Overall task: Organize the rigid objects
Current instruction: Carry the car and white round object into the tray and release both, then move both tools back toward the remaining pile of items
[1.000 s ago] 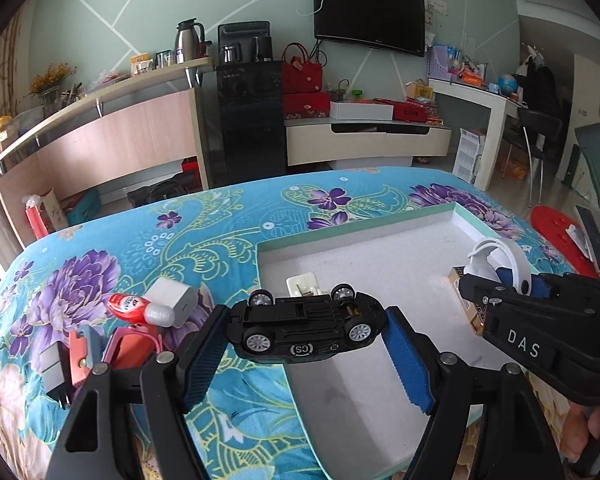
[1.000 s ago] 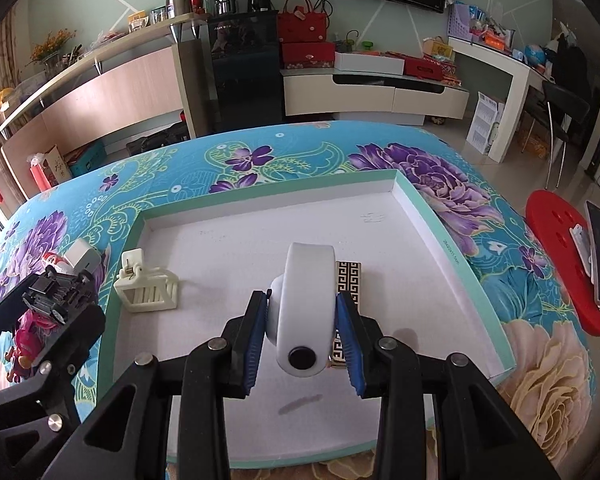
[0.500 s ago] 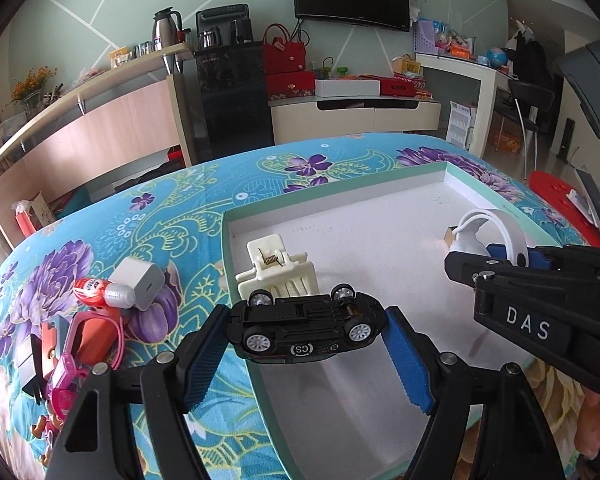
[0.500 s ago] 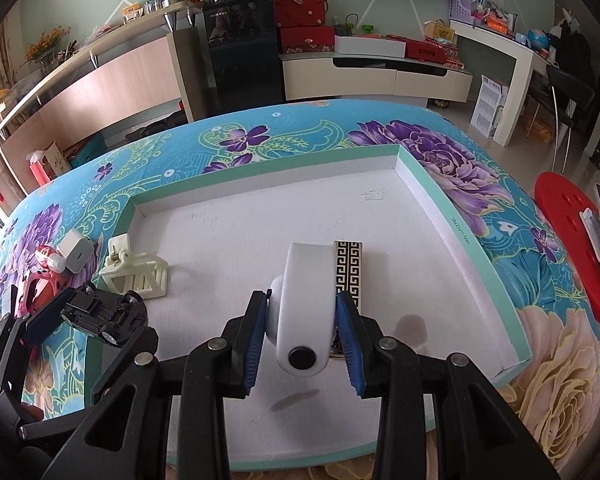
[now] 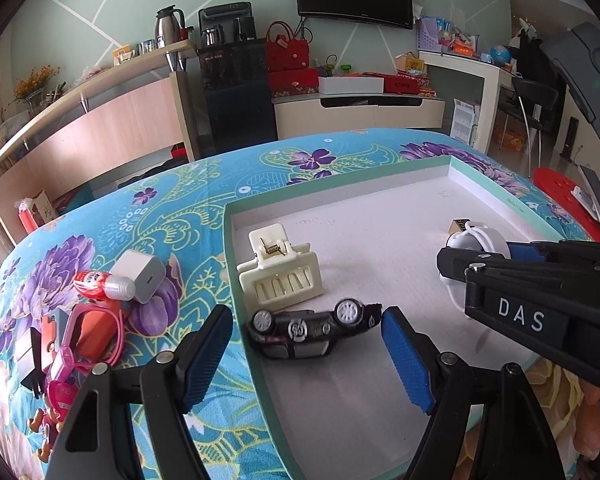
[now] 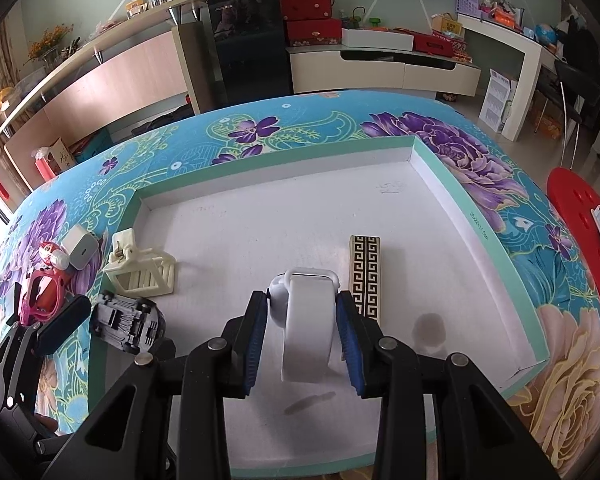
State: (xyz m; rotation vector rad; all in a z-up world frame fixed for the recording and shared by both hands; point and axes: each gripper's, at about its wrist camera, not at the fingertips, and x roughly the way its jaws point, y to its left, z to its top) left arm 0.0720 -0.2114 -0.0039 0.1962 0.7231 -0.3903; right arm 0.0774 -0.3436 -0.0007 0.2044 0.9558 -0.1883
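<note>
A black toy car (image 5: 312,334) lies upside down inside the white tray (image 5: 480,196) at its left wall, also in the right wrist view (image 6: 128,326). My left gripper (image 5: 306,364) is open around it, its pads clear of the car. My right gripper (image 6: 302,338) is shut on a white round gadget with a strap (image 6: 306,320) and holds it over the tray floor; it also shows in the left wrist view (image 5: 476,242). A cream hair claw clip (image 5: 280,272) and a patterned black-and-gold bar (image 6: 365,276) lie in the tray.
Left of the tray on the floral cloth lie a white charger cube (image 5: 138,276), a small red-labelled bottle (image 5: 102,284), a pink-framed red item (image 5: 88,336) and other small toys. The tray's green rim (image 6: 476,216) stands raised. A red stool (image 6: 580,236) is at right.
My left gripper moved forward over the tray, opened and let go of the toy car, which now lies in the tray. My right gripper lowered slightly, still holding the white gadget.
</note>
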